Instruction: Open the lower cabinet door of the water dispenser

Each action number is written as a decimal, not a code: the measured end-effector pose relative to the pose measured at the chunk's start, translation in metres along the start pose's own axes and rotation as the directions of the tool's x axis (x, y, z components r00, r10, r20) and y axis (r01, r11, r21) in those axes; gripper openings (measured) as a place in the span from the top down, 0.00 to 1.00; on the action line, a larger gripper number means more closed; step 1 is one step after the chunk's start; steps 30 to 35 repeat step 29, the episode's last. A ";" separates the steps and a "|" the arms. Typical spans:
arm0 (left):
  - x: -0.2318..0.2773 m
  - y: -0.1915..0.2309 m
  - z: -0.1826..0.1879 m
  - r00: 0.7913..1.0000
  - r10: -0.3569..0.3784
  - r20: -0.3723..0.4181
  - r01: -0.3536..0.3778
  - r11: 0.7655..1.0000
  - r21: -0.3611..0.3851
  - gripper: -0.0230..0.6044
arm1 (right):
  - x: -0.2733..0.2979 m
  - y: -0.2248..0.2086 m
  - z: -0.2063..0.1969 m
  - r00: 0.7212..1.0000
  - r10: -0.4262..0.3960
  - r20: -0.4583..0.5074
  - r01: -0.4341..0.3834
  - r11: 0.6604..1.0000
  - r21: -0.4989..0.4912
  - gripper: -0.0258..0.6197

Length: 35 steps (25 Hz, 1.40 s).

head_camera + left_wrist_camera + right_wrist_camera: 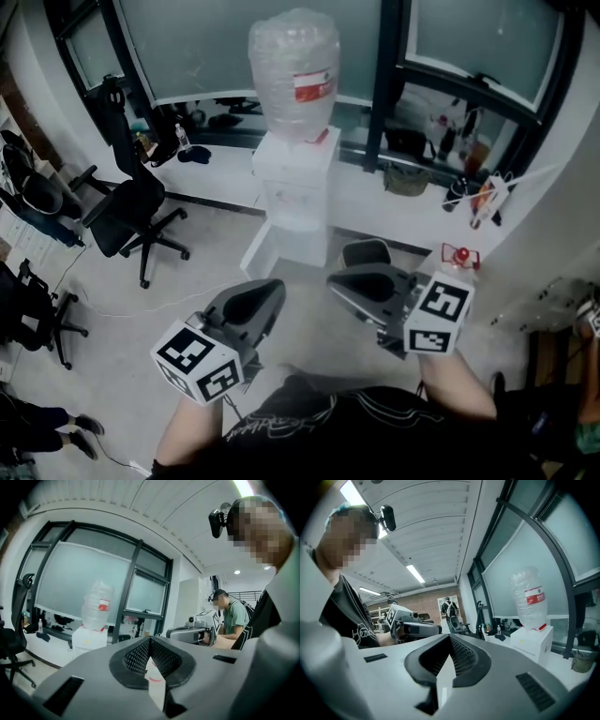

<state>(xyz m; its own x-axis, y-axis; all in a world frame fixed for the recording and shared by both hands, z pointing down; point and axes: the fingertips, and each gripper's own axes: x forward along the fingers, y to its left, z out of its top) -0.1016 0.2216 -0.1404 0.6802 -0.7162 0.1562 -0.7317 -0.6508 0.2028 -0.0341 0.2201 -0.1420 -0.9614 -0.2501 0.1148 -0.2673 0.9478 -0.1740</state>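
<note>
The white water dispenser (293,202) stands by the window with a clear bottle (293,70) on top. A white panel (257,251) angles out from its lower left and looks like the lower door swung open. My left gripper (272,286) and right gripper (336,279) are held side by side in the air, well short of the dispenser. Both are shut with nothing between the jaws. In the left gripper view the jaws of the left gripper (150,639) meet, with the dispenser (89,639) far off. The right gripper (450,637) is likewise closed, the dispenser (533,641) to its right.
Black office chairs (131,202) stand on the floor at left. The window ledge (375,202) behind the dispenser holds bags and bottles. A red-capped bottle (459,255) sits at the right. Another person (232,616) sits in the room's background.
</note>
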 end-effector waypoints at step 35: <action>-0.013 -0.043 0.007 1.000 -0.009 0.007 0.007 0.989 0.150 0.96 | -0.020 0.046 0.013 0.999 -0.032 0.000 0.032 0.989 -0.148 0.94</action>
